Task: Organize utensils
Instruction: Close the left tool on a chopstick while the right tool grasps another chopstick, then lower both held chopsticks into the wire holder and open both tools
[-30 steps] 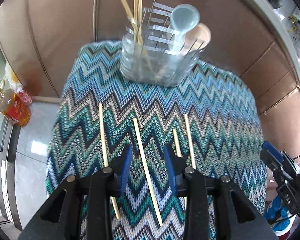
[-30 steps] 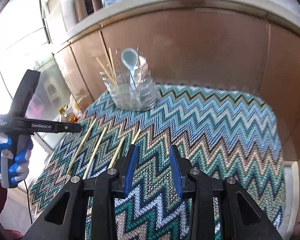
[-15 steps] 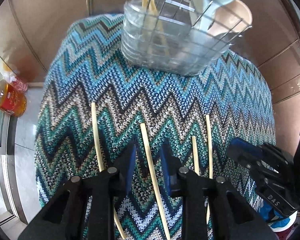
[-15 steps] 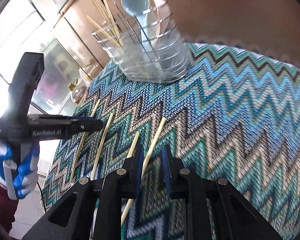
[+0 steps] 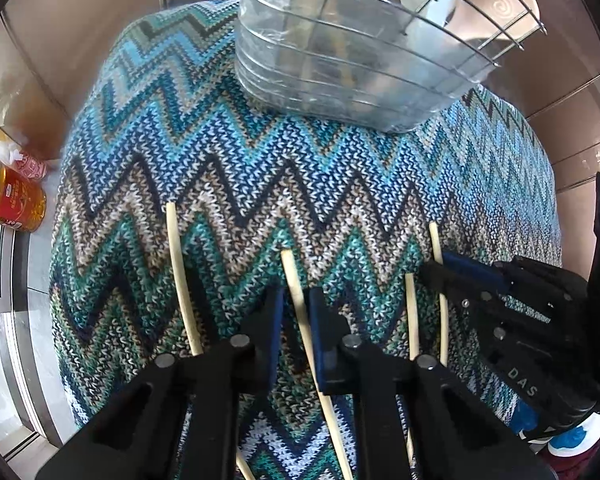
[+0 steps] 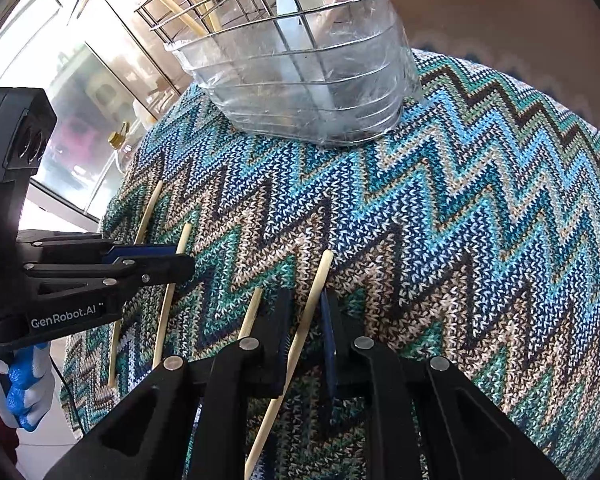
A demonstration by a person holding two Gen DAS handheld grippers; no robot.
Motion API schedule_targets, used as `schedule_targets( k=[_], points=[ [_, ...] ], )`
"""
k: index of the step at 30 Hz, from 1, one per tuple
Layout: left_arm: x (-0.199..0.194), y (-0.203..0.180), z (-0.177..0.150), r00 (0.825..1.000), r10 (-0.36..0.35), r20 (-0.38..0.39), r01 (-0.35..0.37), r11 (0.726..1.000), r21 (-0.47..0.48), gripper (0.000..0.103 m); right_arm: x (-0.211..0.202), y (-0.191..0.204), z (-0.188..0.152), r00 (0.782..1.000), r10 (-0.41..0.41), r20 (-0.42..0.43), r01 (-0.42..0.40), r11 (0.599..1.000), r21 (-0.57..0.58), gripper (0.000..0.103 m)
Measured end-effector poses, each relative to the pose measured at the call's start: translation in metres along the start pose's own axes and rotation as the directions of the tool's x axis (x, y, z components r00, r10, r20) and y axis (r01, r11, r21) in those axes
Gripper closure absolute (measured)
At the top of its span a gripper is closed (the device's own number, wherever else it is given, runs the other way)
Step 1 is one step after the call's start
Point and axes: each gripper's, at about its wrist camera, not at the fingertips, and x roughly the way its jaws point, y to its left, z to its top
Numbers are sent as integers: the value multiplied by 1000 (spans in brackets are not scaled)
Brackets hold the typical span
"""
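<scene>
Chopsticks lie loose on my zigzag-clothed bench [image 5: 340, 184]; left gripper [image 5: 294, 320] and right gripper [image 6: 305, 328] each close around one chopstick [image 5: 300, 304], bound for the holder [image 5: 340, 60] at twelve o'clock.

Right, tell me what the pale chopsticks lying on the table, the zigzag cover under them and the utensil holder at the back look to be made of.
Pale chopsticks: probably bamboo or light wood, matte, uniformly cream, no shine.
Zigzag table cover: knitted yarn, soft and matte; individual V-shaped stitches show.
Utensil holder: shiny metal wire grid above a clear ribbed tub, likely plastic; it is see-through, with scuffs and glare.
</scene>
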Motion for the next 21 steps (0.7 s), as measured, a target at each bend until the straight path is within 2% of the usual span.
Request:
schedule_targets(
  k=[7, 12, 18, 21],
  points=[
    [-3, 6, -2, 1000, 11, 0, -11, 1000, -28, 96, -5, -12, -5, 999, 49, 22, -50, 997, 65, 97],
    [-13, 6, -6, 999, -17, 33, 19, 998, -61, 98, -39, -19, -19, 993, 86, 77, -91, 994, 64, 98],
    [-44, 2, -21, 988, -24, 150, 35, 997, -66, 98, -89, -14, -40, 974, 117, 196, -125, 992, 30, 98],
    [-64, -2, -36, 976, -38, 217, 53, 997, -60, 98, -118, -12, -54, 951, 137, 275, -143, 990, 1, 98]
  ],
)
